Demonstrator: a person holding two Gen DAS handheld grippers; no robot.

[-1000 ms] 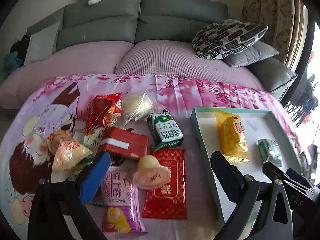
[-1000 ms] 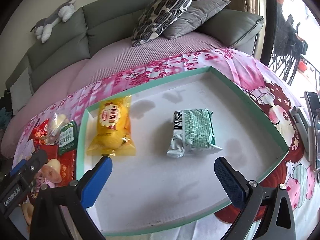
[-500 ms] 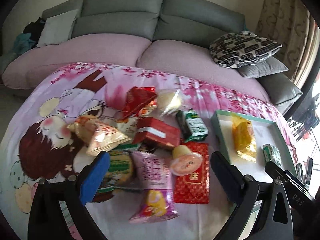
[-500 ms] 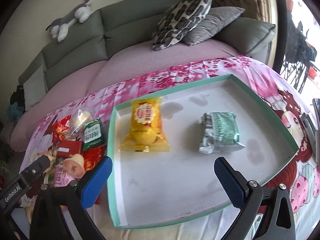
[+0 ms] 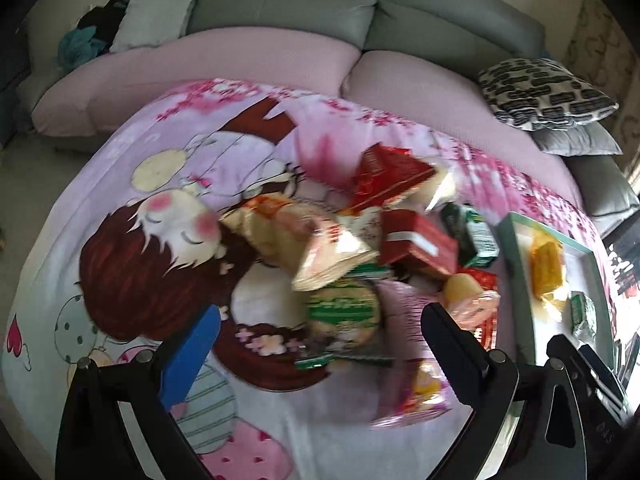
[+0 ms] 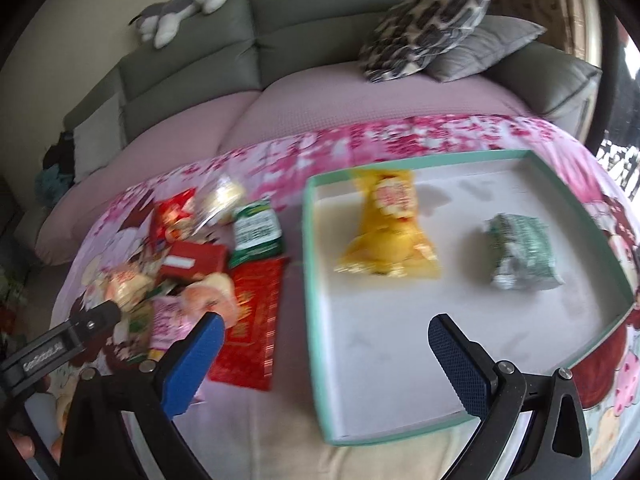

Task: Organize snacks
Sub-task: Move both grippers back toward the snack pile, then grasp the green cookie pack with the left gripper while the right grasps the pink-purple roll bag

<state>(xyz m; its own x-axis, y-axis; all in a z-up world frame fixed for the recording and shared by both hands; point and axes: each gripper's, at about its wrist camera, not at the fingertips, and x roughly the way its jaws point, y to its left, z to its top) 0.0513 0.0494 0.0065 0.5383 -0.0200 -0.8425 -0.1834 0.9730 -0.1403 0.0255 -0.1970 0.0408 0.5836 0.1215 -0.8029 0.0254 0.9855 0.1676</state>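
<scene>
Both grippers stand with their jaws wide apart and nothing between them. On the left gripper (image 5: 320, 344) the pads are flat, blue, rubbery slabs on black angular arms; just ahead of its gap sits a round, crinkly green-and-white packet (image 5: 344, 312), and beyond that a puffy orange-pink plastic pouch (image 5: 324, 252) leaning on a glossy red cardboard box with a white stripe (image 5: 416, 244). Off its right pad lies a peach-coloured jelly cup with a foil lid (image 5: 472, 300), much blurred. Everything rests on a soft pink cartoon-printed cloth (image 5: 168, 208).

The right gripper (image 6: 324, 356) has the same blue, finely dimpled pads. Its gap hangs over the near left corner of a shallow white tray with a mint-green rim (image 6: 310, 280). Farther ahead inside the tray lie a shiny yellow plastic snack bag (image 6: 388, 236), and to the right of it, well apart, a crumpled green-and-silver foil packet (image 6: 520, 256). Outside the left pad a flat red foil pouch with gold print (image 6: 252, 316) lies just beside the tray wall.

Only the right view shows the tray whole, and a grey plush toy (image 6: 184, 4) on the green sofa back. Only the left view shows the cloth's brown-haired cartoon face (image 5: 160, 256) out past its left pad.
</scene>
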